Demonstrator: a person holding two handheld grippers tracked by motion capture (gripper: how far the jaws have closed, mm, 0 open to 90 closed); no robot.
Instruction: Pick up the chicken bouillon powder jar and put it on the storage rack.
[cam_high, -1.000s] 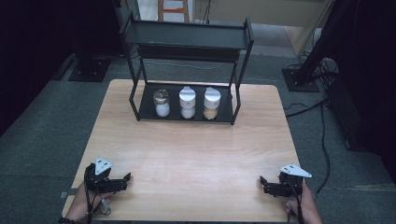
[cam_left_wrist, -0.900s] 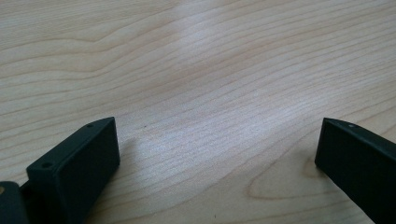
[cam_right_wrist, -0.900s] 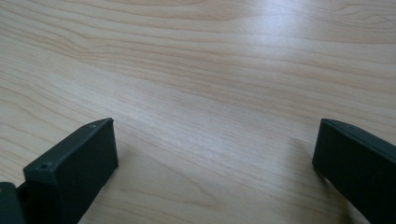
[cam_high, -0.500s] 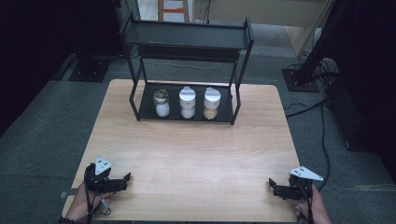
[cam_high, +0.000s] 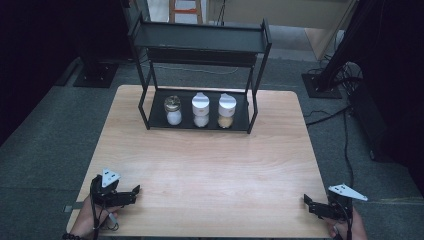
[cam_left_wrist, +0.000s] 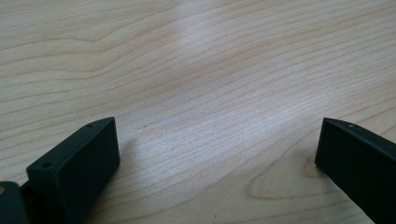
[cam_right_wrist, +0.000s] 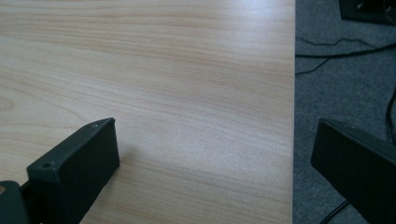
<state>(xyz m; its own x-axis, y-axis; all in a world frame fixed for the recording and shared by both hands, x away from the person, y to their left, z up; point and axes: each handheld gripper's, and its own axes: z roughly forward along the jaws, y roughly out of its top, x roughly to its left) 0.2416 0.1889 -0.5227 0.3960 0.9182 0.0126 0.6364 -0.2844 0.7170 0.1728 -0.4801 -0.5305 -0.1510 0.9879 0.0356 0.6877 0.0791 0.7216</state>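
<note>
Three jars stand in a row on the bottom shelf of a black two-tier rack (cam_high: 142, 102) at the table's far side: a gold-lidded jar (cam_high: 173, 110) with white contents, a white-capped jar (cam_high: 200, 110) in the middle, and a white-capped jar (cam_high: 226, 111) with tan contents. My left gripper (cam_high: 134, 192) rests at the front left of the table, open, with bare wood between its jaws (cam_left_wrist: 217, 135). My right gripper (cam_high: 307, 203) sits at the front right corner, open and holding nothing (cam_right_wrist: 215, 135), its right jaw out past the table's edge.
The wooden table (cam_high: 210, 170) spreads wide between the grippers and the rack. Grey carpet (cam_right_wrist: 345, 74) with black cables (cam_high: 325, 117) lies beyond the right edge. Dark stands (cam_high: 95, 75) sit on the floor behind the table.
My right gripper has drawn back toward the front right corner and slightly outward. The left gripper has stayed where it was.
</note>
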